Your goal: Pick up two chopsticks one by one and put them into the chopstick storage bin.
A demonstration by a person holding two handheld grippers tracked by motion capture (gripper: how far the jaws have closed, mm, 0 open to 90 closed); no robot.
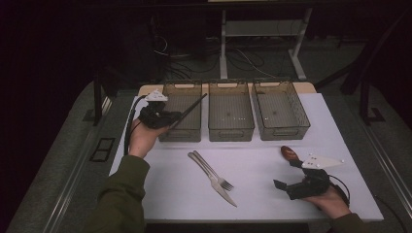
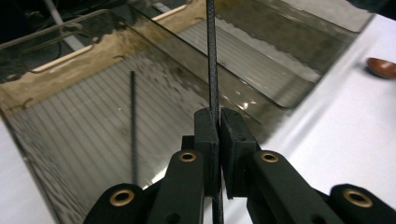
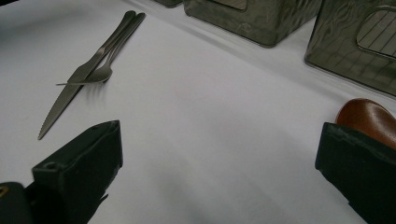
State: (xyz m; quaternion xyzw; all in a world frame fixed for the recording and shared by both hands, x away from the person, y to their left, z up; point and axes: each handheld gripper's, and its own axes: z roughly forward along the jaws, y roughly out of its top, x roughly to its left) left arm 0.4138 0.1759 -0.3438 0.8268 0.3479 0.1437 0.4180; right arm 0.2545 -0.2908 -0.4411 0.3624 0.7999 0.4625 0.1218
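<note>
My left gripper [image 1: 174, 118] hovers at the near left corner of the left bin [image 1: 182, 132], shut on a thin black stick [image 1: 192, 107] that slants up and right over that bin. In the left gripper view the jaws [image 2: 218, 116] pinch the stick [image 2: 212, 65], and a second black stick [image 2: 133, 126] lies on the bin's floor. My right gripper [image 1: 286, 175] rests low at the near right of the white mat, open, with nothing between its jaws [image 3: 219, 140]. A brown wooden spoon [image 3: 369, 116] lies just beside its right jaw.
Three translucent bins stand in a row at the back of the white mat [image 1: 252, 170]; the middle bin [image 1: 231, 128] and right bin [image 1: 286, 131] look bare. A knife [image 1: 214, 182] and a fork [image 1: 218, 178] lie side by side mid-mat. The spoon [image 1: 290, 154] lies right.
</note>
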